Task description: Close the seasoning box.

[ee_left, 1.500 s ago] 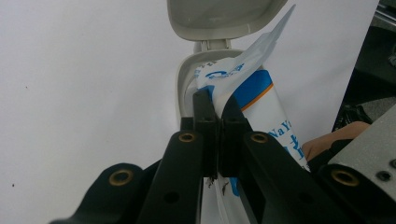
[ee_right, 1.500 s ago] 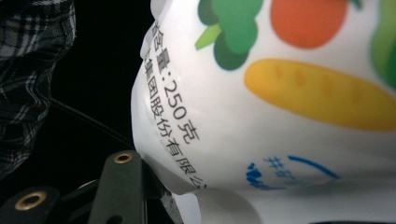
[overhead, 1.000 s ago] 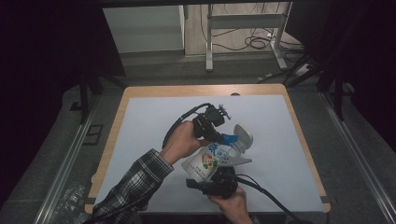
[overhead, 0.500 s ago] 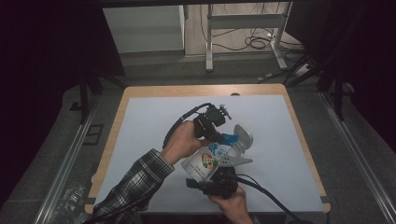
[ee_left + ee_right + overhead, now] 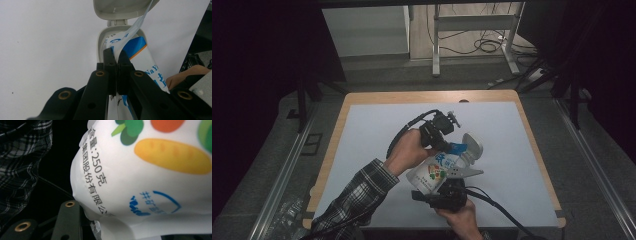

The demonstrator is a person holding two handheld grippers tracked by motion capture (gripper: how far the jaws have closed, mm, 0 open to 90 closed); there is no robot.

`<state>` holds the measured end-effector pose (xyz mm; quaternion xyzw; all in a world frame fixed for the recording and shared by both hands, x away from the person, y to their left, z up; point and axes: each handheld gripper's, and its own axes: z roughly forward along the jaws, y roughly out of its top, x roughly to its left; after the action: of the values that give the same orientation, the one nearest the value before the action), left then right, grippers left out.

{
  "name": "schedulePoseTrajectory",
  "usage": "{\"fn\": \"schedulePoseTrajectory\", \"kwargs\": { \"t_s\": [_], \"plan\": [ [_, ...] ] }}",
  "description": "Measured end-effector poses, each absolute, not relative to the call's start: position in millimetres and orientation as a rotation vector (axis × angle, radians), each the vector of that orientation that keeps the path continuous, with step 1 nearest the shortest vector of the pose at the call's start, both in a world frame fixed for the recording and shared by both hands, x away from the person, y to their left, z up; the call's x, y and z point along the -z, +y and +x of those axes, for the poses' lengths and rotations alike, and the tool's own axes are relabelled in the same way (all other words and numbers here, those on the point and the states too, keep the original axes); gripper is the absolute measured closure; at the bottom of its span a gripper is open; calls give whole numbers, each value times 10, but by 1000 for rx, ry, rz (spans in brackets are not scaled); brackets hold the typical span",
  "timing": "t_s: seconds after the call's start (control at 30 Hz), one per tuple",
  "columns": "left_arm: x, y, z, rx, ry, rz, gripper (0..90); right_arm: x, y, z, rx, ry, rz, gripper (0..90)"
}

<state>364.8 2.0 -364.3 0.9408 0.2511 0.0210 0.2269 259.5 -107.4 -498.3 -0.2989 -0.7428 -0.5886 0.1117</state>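
I see a white plastic pouch [image 5: 435, 172] printed with vegetables and blue lettering lying near the middle of the white table [image 5: 512, 140], between the two hands. It has a grey flip-top cap [image 5: 472, 146] at its upper right end, and the lid stands swung open.

My left gripper [image 5: 451, 148] comes in from the upper left, and in the left gripper view [image 5: 115, 56] its jaws are pressed tight together on a thin translucent sealing strip [image 5: 136, 26] that runs up from the pouch's mouth [image 5: 120, 32] past the open lid [image 5: 122, 7].

My right gripper [image 5: 449, 180] sits at the near end of the pouch, held by the hand [image 5: 459, 215] at the table's bottom edge. In the right gripper view the pouch's bulging white bottom [image 5: 140, 185] lies against one black jaw [image 5: 68, 220]; the jaws have just been closing, with the pouch between them. I cannot tell whether both pads press on it.

A plaid sleeve [image 5: 357, 195] covers the left forearm.
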Motion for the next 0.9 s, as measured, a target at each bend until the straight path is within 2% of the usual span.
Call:
{"fn": "schedulePoseTrajectory", "kwargs": {
  "t_s": [0.9],
  "plan": [
    [3600, -52, 3652, -57, 712, 2622, 889, 4954, -1109, 2590, 1779, -2061, -837, 529]
  ]
}}
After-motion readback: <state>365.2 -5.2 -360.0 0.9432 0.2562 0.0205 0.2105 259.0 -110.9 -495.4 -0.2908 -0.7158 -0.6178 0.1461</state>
